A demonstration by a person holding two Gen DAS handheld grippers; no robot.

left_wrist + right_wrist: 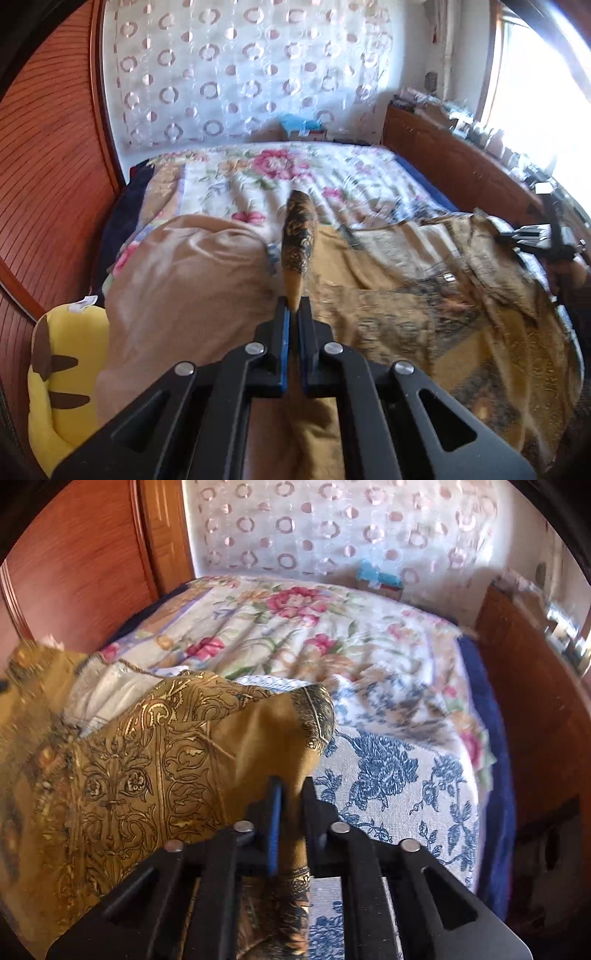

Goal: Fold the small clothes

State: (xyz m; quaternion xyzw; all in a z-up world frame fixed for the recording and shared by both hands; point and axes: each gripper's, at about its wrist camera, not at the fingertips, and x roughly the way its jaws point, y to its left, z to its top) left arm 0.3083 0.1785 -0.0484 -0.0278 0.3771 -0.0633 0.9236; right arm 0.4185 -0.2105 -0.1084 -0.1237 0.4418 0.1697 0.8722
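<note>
A mustard-gold garment with a dark ornate print [424, 280] lies spread over the bed. My left gripper [294, 301] is shut on one edge of it, and a printed corner [300, 232] stands up beyond the fingertips. My right gripper [291, 784] is shut on another edge of the same garment [147, 760], which bunches to its left. The right gripper also shows in the left wrist view [554, 240] at the far right, holding the cloth's far side.
The bed carries a floral quilt [280, 173] and a white-and-blue floral cloth [391, 775]. A tan pillow [184, 280] and a yellow plush toy [62, 376] lie at the left. A wooden wardrobe [48, 155] stands left, a wooden side board [535, 701] right.
</note>
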